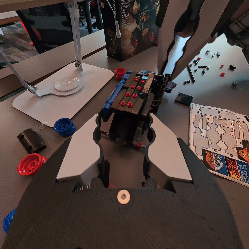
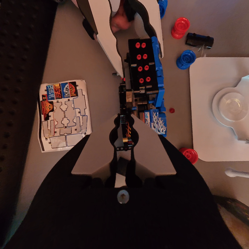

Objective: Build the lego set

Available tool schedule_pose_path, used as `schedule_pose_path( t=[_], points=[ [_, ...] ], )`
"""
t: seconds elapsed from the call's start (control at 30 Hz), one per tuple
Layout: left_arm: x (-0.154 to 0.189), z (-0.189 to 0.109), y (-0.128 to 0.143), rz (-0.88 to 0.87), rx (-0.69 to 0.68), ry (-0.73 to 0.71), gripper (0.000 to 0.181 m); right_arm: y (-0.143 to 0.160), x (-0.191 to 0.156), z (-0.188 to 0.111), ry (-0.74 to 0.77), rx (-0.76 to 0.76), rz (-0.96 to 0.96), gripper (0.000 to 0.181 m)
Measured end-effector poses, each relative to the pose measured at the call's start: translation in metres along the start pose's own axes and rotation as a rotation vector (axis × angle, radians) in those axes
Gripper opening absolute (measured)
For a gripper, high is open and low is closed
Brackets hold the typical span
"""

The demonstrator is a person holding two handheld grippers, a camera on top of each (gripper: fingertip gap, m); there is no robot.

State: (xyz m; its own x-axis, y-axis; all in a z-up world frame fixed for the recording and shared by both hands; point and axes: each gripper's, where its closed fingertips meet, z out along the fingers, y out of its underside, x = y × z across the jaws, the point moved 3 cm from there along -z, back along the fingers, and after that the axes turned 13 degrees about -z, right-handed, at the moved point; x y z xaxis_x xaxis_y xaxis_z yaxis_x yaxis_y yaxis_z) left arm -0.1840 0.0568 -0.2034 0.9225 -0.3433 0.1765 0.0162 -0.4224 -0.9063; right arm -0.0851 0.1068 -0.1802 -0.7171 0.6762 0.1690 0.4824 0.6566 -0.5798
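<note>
The lego truck point(image 1: 132, 93) stands on the grey table: black body with red studs on top and a blue side. It also shows in the right wrist view point(image 2: 142, 64). My left gripper point(image 1: 124, 118) is shut on the truck's near end, one finger on each side. My right gripper point(image 2: 124, 119) is shut on a black side panel with a flame sticker point(image 2: 127, 130) at the truck's other end. In the left wrist view the right gripper point(image 1: 166, 76) comes down from the upper right onto the truck's far end. In the right wrist view the left gripper point(image 2: 141, 64) straddles the body.
Loose wheel hubs lie left of the truck: red point(image 1: 31, 164), blue point(image 1: 64, 126), red point(image 1: 119, 73). A black curved panel point(image 1: 31, 140), a white stand base point(image 1: 60, 91), the set's box point(image 1: 129, 27), a sticker sheet point(image 1: 218, 141), a black tile point(image 1: 183, 99) and small parts point(image 1: 202, 67) surround it.
</note>
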Motion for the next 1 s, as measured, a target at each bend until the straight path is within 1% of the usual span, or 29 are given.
schedule_pose_path(
  t=[0.07,0.27,0.53,0.8,1.0],
  points=[
    [-0.001,0.0,0.0,-0.01,0.0,0.002,0.068,0.0,-0.002,0.001,-0.024,0.024,0.014,0.005],
    [0.001,0.001,0.0,0.005,0.001,0.001,0.068,0.001,-0.007,0.002,-0.082,0.059,0.051,0.005],
    [0.003,0.002,0.0,0.011,-0.001,0.009,0.067,0.006,-0.01,0.01,-0.207,0.171,0.129,0.006],
    [0.002,0.002,0.0,-0.002,-0.003,0.016,0.068,0.007,-0.01,0.011,-0.225,0.218,0.134,0.006],
    [0.003,0.002,0.001,-0.003,-0.013,0.018,0.07,0.008,-0.01,0.011,-0.203,0.18,0.122,0.006]
  ],
)
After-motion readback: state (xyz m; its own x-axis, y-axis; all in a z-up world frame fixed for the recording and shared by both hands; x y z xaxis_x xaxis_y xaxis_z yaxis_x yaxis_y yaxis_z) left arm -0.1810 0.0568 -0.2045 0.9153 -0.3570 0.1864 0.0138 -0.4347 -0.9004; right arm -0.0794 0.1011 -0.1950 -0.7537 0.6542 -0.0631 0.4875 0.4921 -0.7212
